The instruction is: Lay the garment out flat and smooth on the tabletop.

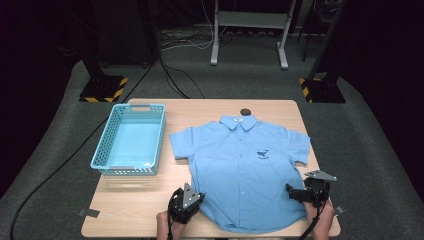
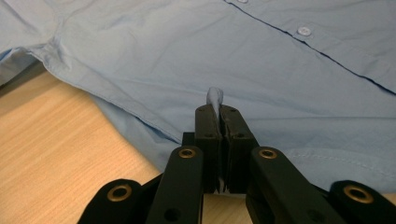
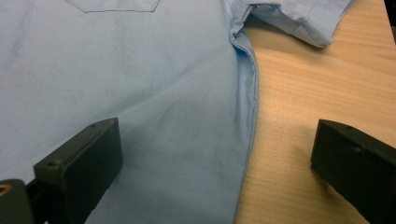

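Left gripper view — fingers (image 2: 208, 135) pinching shirt (image 2: 187, 56) fold.

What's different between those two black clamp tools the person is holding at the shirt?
The left gripper is shut, pinching a small fold of the blue shirt; the right gripper is wide open and grips nothing. The left gripper sits at the shirt's left side edge, while the right gripper straddles the right side seam, one jaw over cloth, the other over the table. Both are black, hand-held, and near the shirt's lower part.
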`<action>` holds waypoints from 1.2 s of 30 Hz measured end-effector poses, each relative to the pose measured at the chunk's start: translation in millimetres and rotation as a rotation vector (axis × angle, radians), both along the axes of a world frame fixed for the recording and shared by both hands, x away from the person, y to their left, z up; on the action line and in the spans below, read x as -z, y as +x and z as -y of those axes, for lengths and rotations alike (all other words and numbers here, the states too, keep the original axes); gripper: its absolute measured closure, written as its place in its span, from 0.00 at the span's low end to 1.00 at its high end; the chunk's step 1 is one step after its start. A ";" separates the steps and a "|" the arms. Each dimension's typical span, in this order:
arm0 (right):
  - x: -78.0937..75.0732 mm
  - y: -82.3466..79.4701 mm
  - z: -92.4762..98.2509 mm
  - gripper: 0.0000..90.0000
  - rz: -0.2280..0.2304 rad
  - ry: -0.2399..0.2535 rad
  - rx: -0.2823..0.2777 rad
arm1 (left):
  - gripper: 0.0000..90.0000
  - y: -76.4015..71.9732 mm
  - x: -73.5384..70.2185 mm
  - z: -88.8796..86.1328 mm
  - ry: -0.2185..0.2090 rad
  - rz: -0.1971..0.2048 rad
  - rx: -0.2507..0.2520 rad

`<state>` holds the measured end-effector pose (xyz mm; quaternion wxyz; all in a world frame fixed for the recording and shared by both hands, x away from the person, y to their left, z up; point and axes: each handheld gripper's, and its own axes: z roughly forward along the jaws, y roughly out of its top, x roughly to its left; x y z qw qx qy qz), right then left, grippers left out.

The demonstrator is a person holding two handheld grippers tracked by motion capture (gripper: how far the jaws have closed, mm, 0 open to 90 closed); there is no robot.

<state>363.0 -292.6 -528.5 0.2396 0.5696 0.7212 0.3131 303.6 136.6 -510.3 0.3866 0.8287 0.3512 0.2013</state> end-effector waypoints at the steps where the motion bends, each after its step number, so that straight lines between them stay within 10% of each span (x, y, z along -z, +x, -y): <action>1: 0.0 0.0 0.0 0.02 0.000 0.000 0.000 | 0.96 -0.1 0.7 -0.4 -0.001 -0.001 0.000; 10: 0.0 0.0 -0.1 0.02 0.000 0.000 0.001 | 0.90 -1.8 6.9 -4.1 0.017 -0.031 -0.011; 17: 0.0 0.0 0.0 0.02 0.000 0.000 0.000 | 0.37 -2.7 -2.8 -13.7 -0.015 -0.037 -0.084; 23: 0.0 0.1 0.0 0.02 0.000 0.000 0.001 | 0.16 3.7 -28.2 -11.1 -0.048 0.005 -0.070; 32: 0.0 0.0 0.0 0.02 -0.001 0.001 0.001 | 0.07 40.7 -14.6 28.6 0.188 -0.094 -0.016; 36: 0.0 0.1 0.1 0.02 -0.001 0.001 0.001 | 0.07 44.1 2.4 24.9 0.219 -0.142 -0.047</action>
